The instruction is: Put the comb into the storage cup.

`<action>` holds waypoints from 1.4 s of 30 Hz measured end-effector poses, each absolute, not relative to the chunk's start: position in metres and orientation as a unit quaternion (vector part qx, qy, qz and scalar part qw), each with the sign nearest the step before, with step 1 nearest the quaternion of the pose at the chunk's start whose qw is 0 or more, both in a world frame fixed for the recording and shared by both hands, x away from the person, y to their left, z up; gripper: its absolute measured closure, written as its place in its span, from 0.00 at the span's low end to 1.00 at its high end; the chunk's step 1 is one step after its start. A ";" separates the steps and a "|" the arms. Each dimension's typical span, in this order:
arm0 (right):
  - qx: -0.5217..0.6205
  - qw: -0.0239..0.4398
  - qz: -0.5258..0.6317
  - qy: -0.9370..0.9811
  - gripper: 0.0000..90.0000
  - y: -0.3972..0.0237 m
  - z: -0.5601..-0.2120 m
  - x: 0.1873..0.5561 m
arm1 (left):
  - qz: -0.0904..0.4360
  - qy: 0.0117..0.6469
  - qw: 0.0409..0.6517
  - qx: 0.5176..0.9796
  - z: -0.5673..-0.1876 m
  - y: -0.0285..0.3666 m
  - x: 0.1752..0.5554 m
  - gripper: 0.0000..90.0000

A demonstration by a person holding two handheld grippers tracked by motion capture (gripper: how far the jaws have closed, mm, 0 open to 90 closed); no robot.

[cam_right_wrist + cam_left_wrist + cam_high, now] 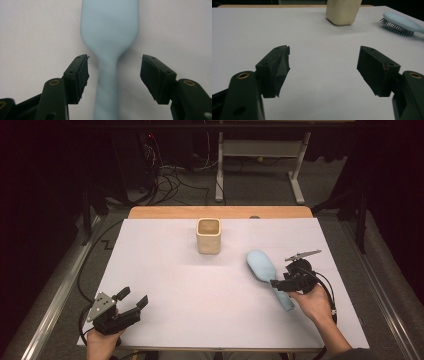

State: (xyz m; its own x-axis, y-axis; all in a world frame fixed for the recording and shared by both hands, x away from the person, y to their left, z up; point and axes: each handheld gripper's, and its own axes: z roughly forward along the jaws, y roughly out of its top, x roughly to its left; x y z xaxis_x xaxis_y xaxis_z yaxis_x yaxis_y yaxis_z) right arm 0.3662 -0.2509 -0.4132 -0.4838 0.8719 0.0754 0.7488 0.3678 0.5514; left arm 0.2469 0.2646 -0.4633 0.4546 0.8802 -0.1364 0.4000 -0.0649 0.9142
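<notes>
Overhead, a pale blue hairbrush [267, 274] lay on the white table [200, 290], right of a cream cup [208, 235]; right gripper [280, 284] over its handle, left gripper [134, 300] near the front left corner. Left gripper view: jaws spread, nothing between. Right gripper view: jaws spread either side of the handle, not touching.
</notes>
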 end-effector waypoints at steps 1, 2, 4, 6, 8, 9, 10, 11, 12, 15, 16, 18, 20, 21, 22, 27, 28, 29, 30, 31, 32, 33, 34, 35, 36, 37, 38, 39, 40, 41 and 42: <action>0.493 0.117 0.265 0.821 0.45 -0.249 -0.413 0.366 | 0.239 0.464 0.502 0.690 -0.463 0.265 0.247 0.30; 0.491 0.118 0.262 0.823 0.45 -0.248 -0.414 0.366 | 0.240 0.463 0.502 0.690 -0.463 0.265 0.247 0.30; 0.489 0.115 0.257 0.826 0.45 -0.245 -0.415 0.367 | 0.240 0.463 0.502 0.689 -0.463 0.265 0.247 0.30; 0.486 0.112 0.250 0.830 0.45 -0.242 -0.417 0.368 | 0.240 0.464 0.502 0.690 -0.463 0.264 0.247 0.30; 0.483 0.111 0.244 0.833 0.47 -0.238 -0.419 0.369 | 0.241 0.462 0.501 0.691 -0.463 0.264 0.247 0.30; 0.484 0.109 0.240 0.835 0.47 -0.236 -0.420 0.369 | 0.241 0.462 0.501 0.691 -0.463 0.264 0.247 0.30; 0.483 0.109 0.235 0.836 0.47 -0.235 -0.421 0.370 | 0.241 0.463 0.501 0.691 -0.463 0.264 0.247 0.30; 0.485 0.108 0.227 0.838 0.47 -0.233 -0.422 0.371 | 0.241 0.463 0.501 0.691 -0.463 0.264 0.247 0.30; 0.487 0.106 0.220 0.839 0.47 -0.232 -0.423 0.372 | 0.241 0.463 0.501 0.690 -0.463 0.264 0.247 0.30; 0.494 0.103 0.206 0.838 0.47 -0.229 -0.425 0.375 | 0.242 0.463 0.501 0.690 -0.463 0.264 0.247 0.30; 0.494 0.105 0.202 0.839 0.47 -0.229 -0.426 0.376 | 0.242 0.464 0.502 0.689 -0.463 0.264 0.247 0.30; 0.496 0.101 0.193 0.840 0.47 -0.228 -0.428 0.378 | 0.242 0.464 0.502 0.689 -0.463 0.264 0.247 0.30; 0.499 0.097 0.188 0.841 0.48 -0.227 -0.429 0.380 | 0.242 0.464 0.502 0.688 -0.463 0.264 0.247 0.30; 0.500 0.094 0.187 0.840 0.49 -0.227 -0.430 0.381 | 0.242 0.464 0.503 0.688 -0.463 0.264 0.247 0.30; 0.502 0.091 0.183 0.840 0.49 -0.227 -0.431 0.382 | 0.241 0.464 0.504 0.688 -0.463 0.264 0.247 0.30; 0.507 0.091 0.167 0.840 0.51 -0.224 -0.435 0.386 | 0.242 0.463 0.503 0.689 -0.462 0.263 0.247 0.30; 0.509 0.089 0.163 0.840 0.52 -0.224 -0.437 0.387 | 0.241 0.464 0.503 0.688 -0.462 0.263 0.247 0.30; 0.509 0.092 0.161 0.840 0.54 -0.223 -0.437 0.388 | 0.241 0.464 0.503 0.688 -0.462 0.264 0.247 0.30; 0.510 0.095 0.158 0.840 0.55 -0.223 -0.437 0.388 | 0.242 0.464 0.503 0.689 -0.462 0.263 0.247 0.30; 0.511 0.097 0.155 0.840 0.57 -0.222 -0.437 0.389 | 0.241 0.463 0.503 0.689 -0.462 0.263 0.247 0.30; 0.511 0.102 0.150 0.840 0.59 -0.221 -0.437 0.389 | 0.240 0.463 0.502 0.690 -0.462 0.263 0.247 0.30; 0.511 0.105 0.146 0.841 0.60 -0.221 -0.437 0.390 | 0.240 0.462 0.502 0.690 -0.462 0.263 0.247 0.30; 0.514 0.104 0.143 0.840 0.61 -0.220 -0.436 0.390 | 0.241 0.461 0.502 0.691 -0.462 0.262 0.247 0.30; 0.515 0.105 0.141 0.839 0.61 -0.219 -0.437 0.390 | 0.243 0.460 0.501 0.692 -0.462 0.262 0.247 0.30; 0.516 0.106 0.136 0.839 0.62 -0.218 -0.437 0.391 | 0.244 0.459 0.500 0.692 -0.462 0.262 0.247 0.30; 0.517 0.107 0.132 0.839 0.63 -0.216 -0.436 0.392 | 0.245 0.458 0.500 0.693 -0.462 0.261 0.246 0.30; 0.517 0.106 0.127 0.840 0.65 -0.215 -0.436 0.392 | 0.245 0.457 0.500 0.693 -0.462 0.261 0.246 0.30; 0.516 0.105 0.122 0.841 0.67 -0.213 -0.436 0.393 | 0.245 0.457 0.500 0.693 -0.462 0.261 0.246 0.30; 0.516 0.104 0.119 0.842 0.69 -0.212 -0.435 0.394 | 0.246 0.456 0.499 0.694 -0.462 0.261 0.246 0.30; 0.516 0.102 0.119 0.843 0.71 -0.211 -0.435 0.395 | 0.247 0.457 0.499 0.694 -0.462 0.260 0.246 0.30; 0.516 0.099 0.117 0.843 0.72 -0.211 -0.435 0.395 | 0.246 0.457 0.498 0.695 -0.462 0.260 0.246 0.30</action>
